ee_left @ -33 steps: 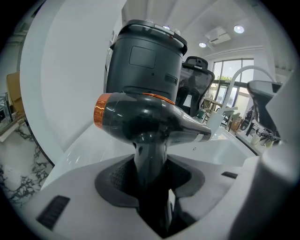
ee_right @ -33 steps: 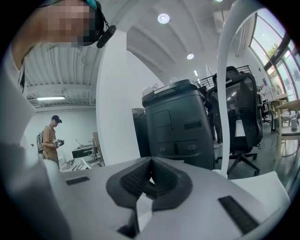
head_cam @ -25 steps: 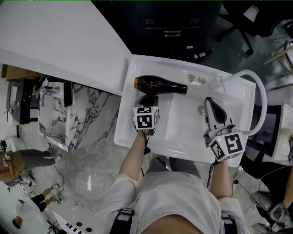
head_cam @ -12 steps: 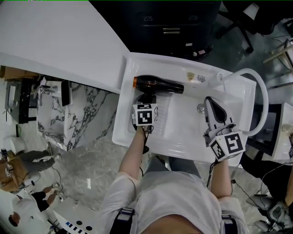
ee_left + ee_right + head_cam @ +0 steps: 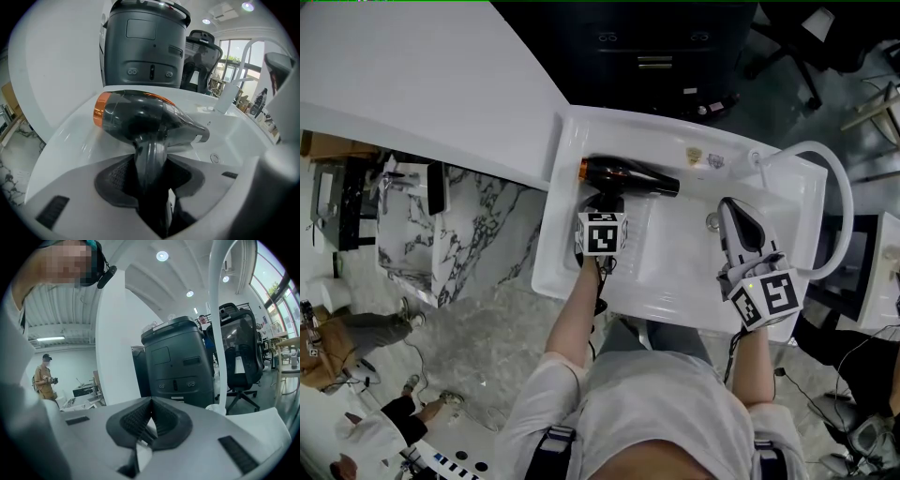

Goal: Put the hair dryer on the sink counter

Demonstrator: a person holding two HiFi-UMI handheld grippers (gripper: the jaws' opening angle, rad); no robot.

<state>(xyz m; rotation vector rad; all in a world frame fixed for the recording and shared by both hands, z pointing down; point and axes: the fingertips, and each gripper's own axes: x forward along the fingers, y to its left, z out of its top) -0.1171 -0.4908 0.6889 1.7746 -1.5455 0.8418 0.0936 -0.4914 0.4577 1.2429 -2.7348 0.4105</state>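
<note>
Hardly anything has moved in the last second: the hair dryer [image 5: 628, 178] has turned only slightly and sits in nearly the same spot, and both claws are almost where they were.

Seen from above, a person stands at a white sink [image 5: 675, 272] with a claw tool in each hand. The left claw [image 5: 606, 202] is clamped on the handle of the hair dryer, a glossy black one with an orange ring at its back end. In the left gripper view [image 5: 150, 173] the handle runs straight down between the two ribbed pads, with the barrel [image 5: 140, 119] lying crosswise above them. The dryer is over the far left part of the basin, close to the back rim. Whether it touches the basin cannot be told. It is not yet on the counter [image 5: 422, 84], the broad white surface adjoining the sink on the left.

The right claw [image 5: 729, 208] is over the right side of the basin, near a curved white tap [image 5: 825, 187]. Its pads are pressed together with nothing between them [image 5: 151, 403].

The dryer looks like a stiff plastic shell, smooth and probably a little slippery. Most of its weight likely sits in the barrel, so it may try to swivel in the grip. The handle is the sensible place to hold it, close under the barrel.
</note>
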